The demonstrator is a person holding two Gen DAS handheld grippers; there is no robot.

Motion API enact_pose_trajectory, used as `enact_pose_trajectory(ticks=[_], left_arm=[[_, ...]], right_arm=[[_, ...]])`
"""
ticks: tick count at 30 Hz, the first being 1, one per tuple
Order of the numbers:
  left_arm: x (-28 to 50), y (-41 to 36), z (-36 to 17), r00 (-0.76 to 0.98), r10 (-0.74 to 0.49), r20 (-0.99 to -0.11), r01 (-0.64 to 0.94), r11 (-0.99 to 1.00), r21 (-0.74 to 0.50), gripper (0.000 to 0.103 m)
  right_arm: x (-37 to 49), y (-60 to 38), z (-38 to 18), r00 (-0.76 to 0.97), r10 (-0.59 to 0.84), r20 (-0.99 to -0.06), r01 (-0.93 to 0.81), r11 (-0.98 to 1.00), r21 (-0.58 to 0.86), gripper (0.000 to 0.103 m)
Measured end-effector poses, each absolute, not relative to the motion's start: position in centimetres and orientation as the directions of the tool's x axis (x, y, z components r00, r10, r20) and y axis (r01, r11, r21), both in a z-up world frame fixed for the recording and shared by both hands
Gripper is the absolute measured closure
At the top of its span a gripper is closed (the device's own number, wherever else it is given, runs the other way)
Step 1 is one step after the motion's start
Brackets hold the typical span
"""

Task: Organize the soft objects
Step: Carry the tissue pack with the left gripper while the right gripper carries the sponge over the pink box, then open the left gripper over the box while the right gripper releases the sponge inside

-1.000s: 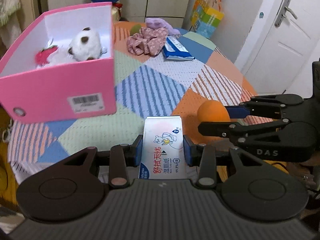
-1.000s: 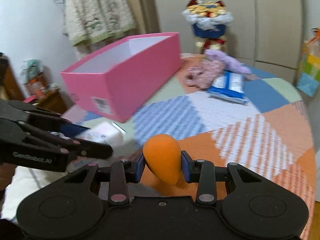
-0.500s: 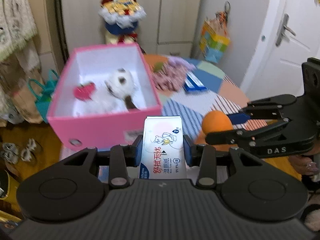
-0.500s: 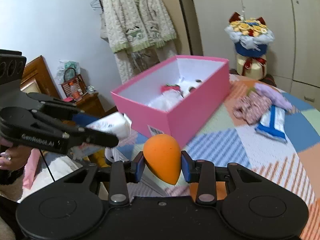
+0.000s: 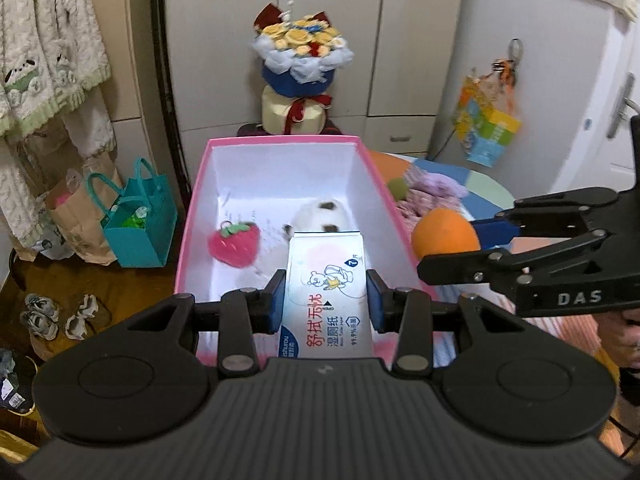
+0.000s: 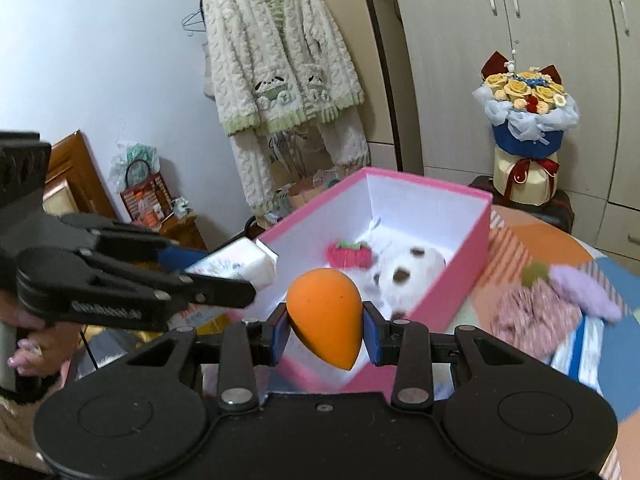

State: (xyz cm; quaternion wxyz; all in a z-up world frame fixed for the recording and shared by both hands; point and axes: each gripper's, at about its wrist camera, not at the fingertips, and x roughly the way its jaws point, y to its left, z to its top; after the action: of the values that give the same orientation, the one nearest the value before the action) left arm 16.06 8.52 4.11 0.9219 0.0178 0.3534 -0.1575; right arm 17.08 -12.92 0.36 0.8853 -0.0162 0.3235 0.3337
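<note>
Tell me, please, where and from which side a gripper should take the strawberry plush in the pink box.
Probably grip the strawberry plush across its round red body, coming from above: it lies flat on the floor of the pink box, whose walls block any sideways approach.

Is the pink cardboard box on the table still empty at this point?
No, the pink cardboard box already holds a red plush strawberry and a white plush toy with brown spots.

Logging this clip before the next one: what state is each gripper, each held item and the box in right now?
Left gripper: shut on the white wet-wipe pack.
White wet-wipe pack: held above the box.
Right gripper: shut on the orange egg-shaped sponge.
Orange egg-shaped sponge: held, pointed end down.
Pink cardboard box: open, holding a red strawberry plush and a white plush toy.
</note>
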Motion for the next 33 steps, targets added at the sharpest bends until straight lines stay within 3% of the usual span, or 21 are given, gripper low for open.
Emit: enact_pose_trajectory(ticks=[10, 16, 28, 31, 33], left_arm=[[26.6, 8.5, 0.3, 0.607, -0.234, -0.760, 0.256, 0.962, -0.092, 0.064], [31.9, 9.2, -1.9, 0.527, -0.274, -0.804, 0.199, 0.960, -0.197, 0.064], [36.6, 8.8, -3.7, 0.482, -0.246, -0.841, 0.195, 0.966, -0.171, 0.064], [37.1, 8.7, -4.2, 0.461, -0.245, -0.853, 0.190, 0.966, -0.175, 0.061], [37.1, 8.8, -4.3, 0.463, -0.250, -0.850, 0.194, 0.965, -0.178, 0.054]], right_arm=[[27.1, -9.9, -0.6, 0.523, 0.526, -0.670, -0.551, 0.809, 0.205, 0.060], [32.4, -8.6, -1.9, 0.482, 0.500, -0.719, -0.523, 0.823, 0.221, 0.060], [37.8, -7.2, -4.2, 0.447, 0.461, -0.767, -0.504, 0.838, 0.210, 0.059], [38.5, -7.1, -4.8, 0.426, 0.465, -0.777, -0.502, 0.835, 0.225, 0.058], [38.6, -6.9, -5.2, 0.419, 0.466, -0.779, -0.501, 0.834, 0.230, 0.058]])
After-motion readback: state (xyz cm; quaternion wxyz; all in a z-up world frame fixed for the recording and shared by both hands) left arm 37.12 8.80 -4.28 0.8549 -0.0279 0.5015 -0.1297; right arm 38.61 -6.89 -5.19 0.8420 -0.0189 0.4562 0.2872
